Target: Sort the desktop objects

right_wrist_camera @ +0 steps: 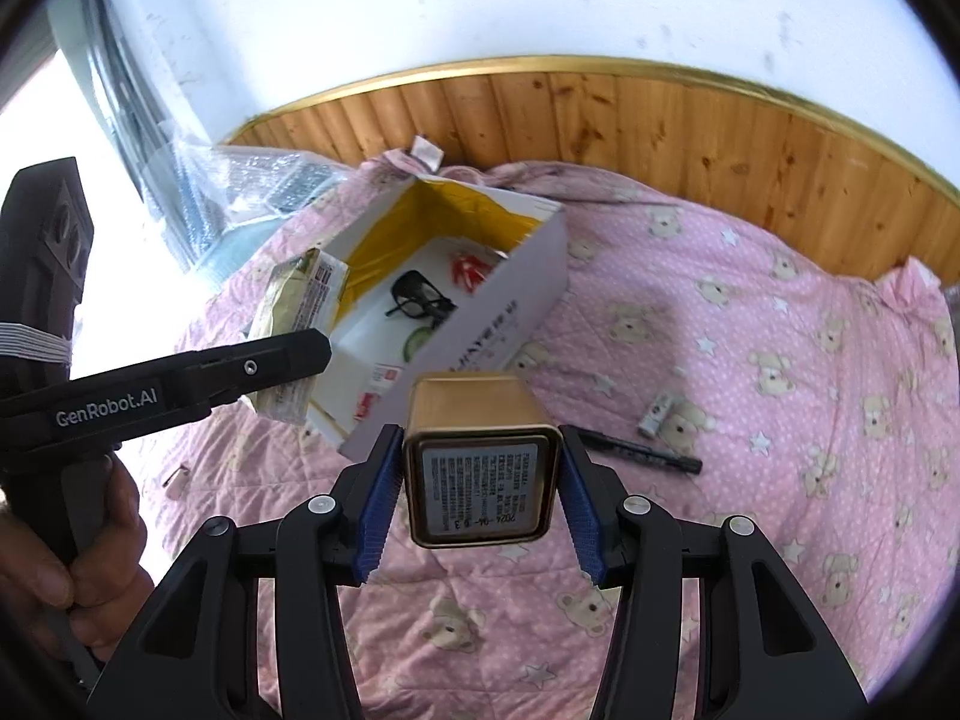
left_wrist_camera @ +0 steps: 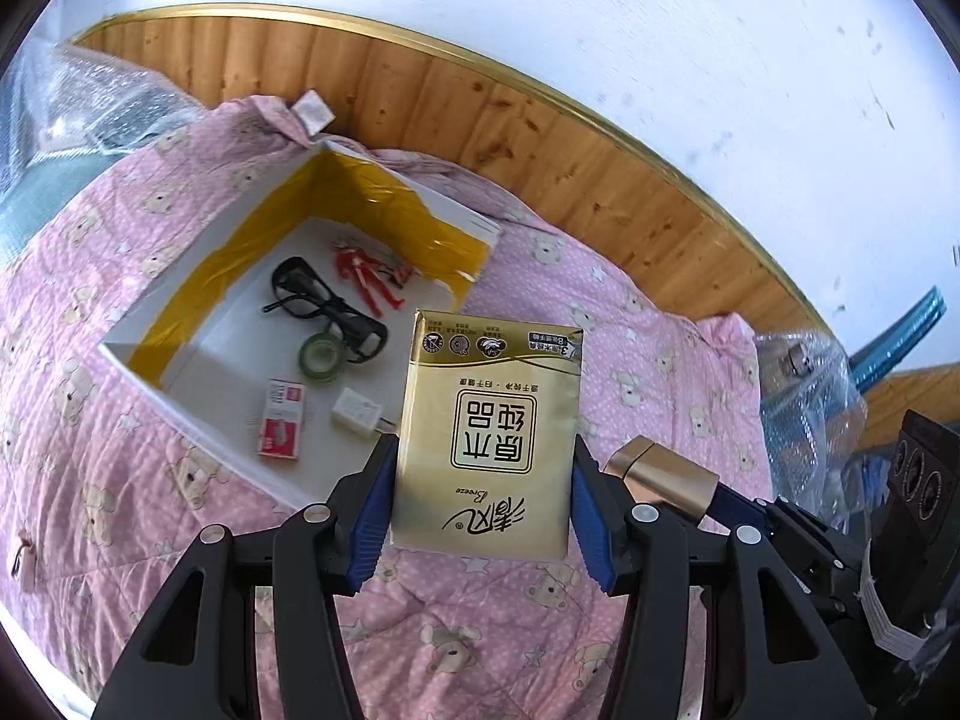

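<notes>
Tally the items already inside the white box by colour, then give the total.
Black: 1, glasses
Red: 2, toy figure and staple box
Green: 1, tape roll
White: 1, charger plug
Total: 5 in the box. The tissue pack and gold tin are held in the grippers, outside it.

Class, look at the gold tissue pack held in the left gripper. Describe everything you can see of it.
The tissue pack is a flat, rectangular packet in shiny gold wrapping that looks like plastic film, printed with large dark Chinese characters and a row of small round icons along its far end. It looks sealed and slightly creased. The left gripper has its jaws shut on the long sides, holding it above the pink quilt, beside the open white box.
</notes>
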{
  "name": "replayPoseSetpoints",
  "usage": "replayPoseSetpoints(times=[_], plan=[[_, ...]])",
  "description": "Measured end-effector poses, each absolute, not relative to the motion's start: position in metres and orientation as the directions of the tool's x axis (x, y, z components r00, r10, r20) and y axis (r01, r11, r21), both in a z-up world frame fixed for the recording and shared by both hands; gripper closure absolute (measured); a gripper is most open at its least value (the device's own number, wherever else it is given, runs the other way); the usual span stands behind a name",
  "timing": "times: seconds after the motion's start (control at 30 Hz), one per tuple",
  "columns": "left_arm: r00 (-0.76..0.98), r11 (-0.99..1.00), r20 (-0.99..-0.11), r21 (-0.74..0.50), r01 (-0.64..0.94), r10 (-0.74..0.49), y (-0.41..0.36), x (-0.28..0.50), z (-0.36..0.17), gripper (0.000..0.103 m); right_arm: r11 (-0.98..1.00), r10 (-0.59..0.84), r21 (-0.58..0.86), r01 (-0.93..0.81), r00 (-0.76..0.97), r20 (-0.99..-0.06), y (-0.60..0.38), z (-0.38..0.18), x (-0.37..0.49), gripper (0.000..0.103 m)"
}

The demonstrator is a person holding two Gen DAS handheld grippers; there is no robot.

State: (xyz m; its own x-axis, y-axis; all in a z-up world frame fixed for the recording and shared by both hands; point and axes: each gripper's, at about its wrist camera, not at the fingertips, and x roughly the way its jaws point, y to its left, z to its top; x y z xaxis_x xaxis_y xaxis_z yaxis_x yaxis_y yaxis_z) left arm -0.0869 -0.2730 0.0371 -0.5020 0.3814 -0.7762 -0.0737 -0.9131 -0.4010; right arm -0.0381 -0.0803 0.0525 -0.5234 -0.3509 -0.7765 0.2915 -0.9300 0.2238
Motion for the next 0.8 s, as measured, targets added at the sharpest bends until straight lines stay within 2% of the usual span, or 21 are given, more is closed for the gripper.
replayPoseSetpoints(times=[0.47, 0.8], plan=[[-0.551, -0.891, -0.758, -0.451, 0.055, 0.349, -0.342, -0.095, 0.033, 0.049, -0.894, -0.389, 0.182, 0.408, -0.508, -0.769, -0.148, 0.073, -0.059, 0.051], [-0.546, -0.873, -0.776, -0.463, 0.151, 0.316, -0.392, -0.124, 0.016, 0.049, -0.869, -0.410, 0.180, 0.461, -0.468, -0.783, -0.196, 0.069, -0.102, 0.051]])
